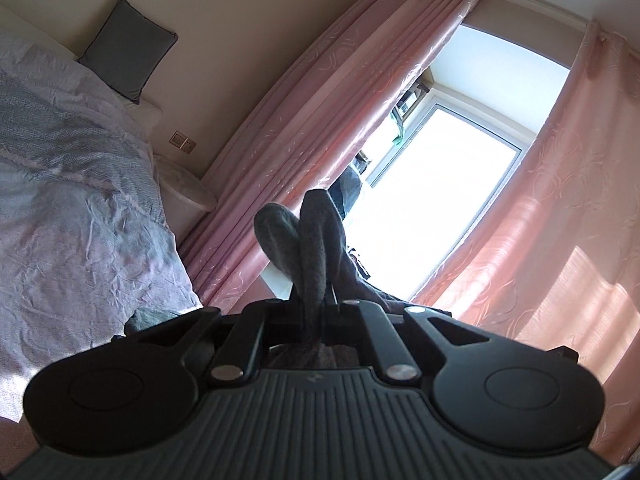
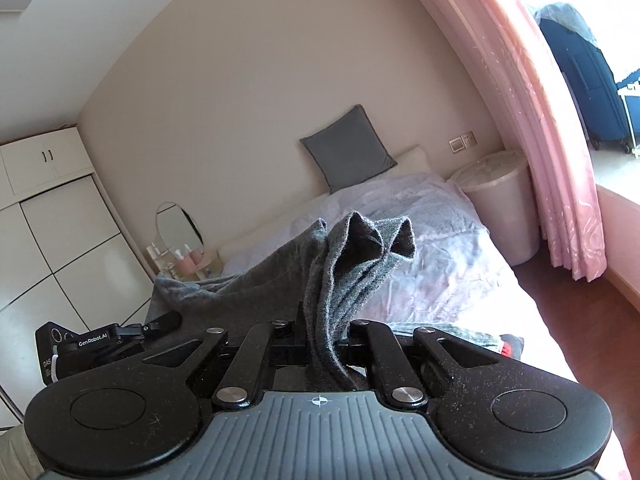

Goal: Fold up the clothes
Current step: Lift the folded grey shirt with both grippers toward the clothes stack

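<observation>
A grey knitted garment (image 2: 352, 264) is held up in the air by both grippers. My right gripper (image 2: 320, 340) is shut on a bunched fold of it; the cloth stands up in folds above the jaws and stretches left toward my left gripper (image 2: 120, 340), seen at the lower left. In the left wrist view my left gripper (image 1: 316, 312) is shut on another fold of the grey garment (image 1: 312, 240), which sticks up in two lobes against the bright window. The fingertips are hidden by cloth in both views.
A bed with a crumpled pale lilac cover (image 2: 440, 264) lies below, with a grey cushion (image 2: 348, 148) at the wall. A white bin (image 2: 504, 208) stands by pink curtains (image 1: 340, 120). White wardrobes (image 2: 60, 220) stand left. A blue suitcase (image 2: 584, 72) stands by the window.
</observation>
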Demonstrator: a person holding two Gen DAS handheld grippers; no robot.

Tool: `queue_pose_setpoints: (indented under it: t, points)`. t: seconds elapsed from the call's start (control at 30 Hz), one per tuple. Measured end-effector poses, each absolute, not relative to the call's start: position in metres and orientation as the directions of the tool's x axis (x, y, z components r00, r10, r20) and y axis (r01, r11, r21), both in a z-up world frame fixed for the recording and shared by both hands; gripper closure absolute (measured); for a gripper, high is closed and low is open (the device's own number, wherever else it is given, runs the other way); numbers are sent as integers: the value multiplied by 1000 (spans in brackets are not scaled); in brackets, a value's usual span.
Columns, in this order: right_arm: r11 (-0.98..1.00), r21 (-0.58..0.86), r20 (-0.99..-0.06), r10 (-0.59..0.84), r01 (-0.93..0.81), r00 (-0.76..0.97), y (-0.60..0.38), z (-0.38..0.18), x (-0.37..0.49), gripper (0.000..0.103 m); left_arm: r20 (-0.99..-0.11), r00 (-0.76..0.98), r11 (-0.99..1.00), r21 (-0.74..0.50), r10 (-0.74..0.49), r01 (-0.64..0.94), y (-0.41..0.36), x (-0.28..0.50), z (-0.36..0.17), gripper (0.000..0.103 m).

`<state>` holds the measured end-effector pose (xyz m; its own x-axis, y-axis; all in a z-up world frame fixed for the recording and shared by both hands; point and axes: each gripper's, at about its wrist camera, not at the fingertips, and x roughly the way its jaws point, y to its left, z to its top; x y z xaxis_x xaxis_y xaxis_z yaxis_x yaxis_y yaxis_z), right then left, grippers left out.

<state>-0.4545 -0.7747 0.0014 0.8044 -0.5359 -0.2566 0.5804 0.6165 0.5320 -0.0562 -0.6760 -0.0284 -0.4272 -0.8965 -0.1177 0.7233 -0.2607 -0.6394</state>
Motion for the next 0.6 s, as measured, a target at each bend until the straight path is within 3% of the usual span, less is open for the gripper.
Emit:
queue_pose_setpoints:
  t: [0.37, 0.6]
  points:
    - [534, 553, -372, -529, 640, 763, -879, -49, -430, 96, -253, -421, -162, -661, -871, 733, -793, -39, -75, 99]
    - [462, 483, -489, -563, 744, 666, -930, -97, -401, 96, -371, -375, -70, -626, -850, 777, -851, -34, -119, 97]
